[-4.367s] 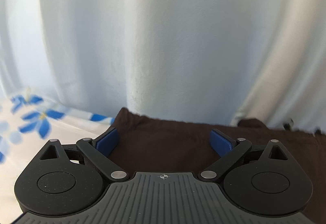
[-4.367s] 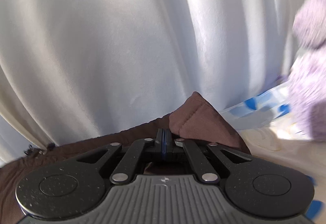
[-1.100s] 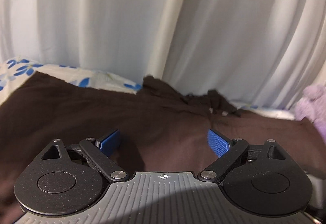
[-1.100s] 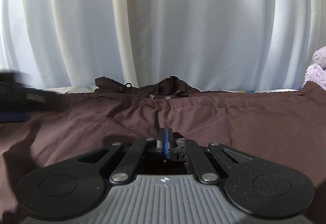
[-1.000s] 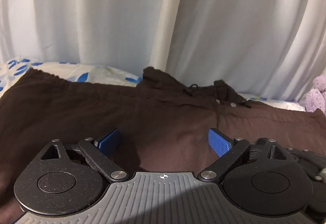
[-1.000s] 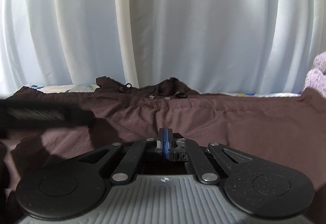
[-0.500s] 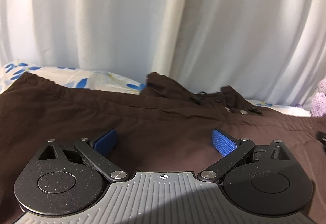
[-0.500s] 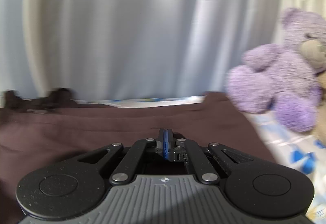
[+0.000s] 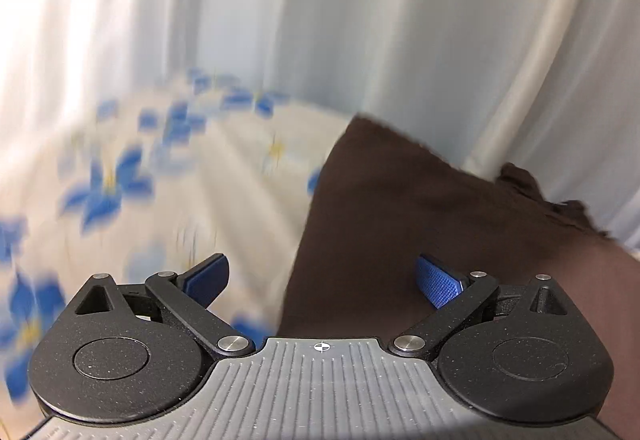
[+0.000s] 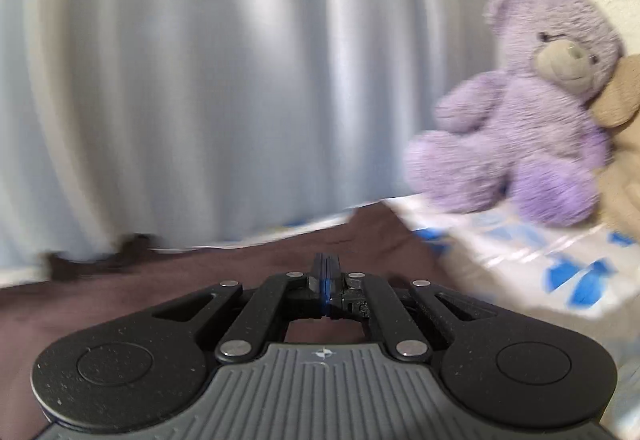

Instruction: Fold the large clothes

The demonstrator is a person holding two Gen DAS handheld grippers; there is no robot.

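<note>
Brown trousers [image 9: 400, 224] lie spread on flowered bedsheet [image 9: 168, 191]

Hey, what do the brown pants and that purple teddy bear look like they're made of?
The brown pants look like matte woven cloth, maybe cotton: no sheen, soft creases, stitched hem edge. The purple teddy bear looks like fuzzy synthetic plush: shaggy pile, soft outline. Motion blur leaves the exact fibres open.

Matt brown cloth garment [image 9: 400, 207], fuzzy purple plush bear [image 10: 532, 111], smooth printed bedsheet [image 9: 160, 191]
</note>
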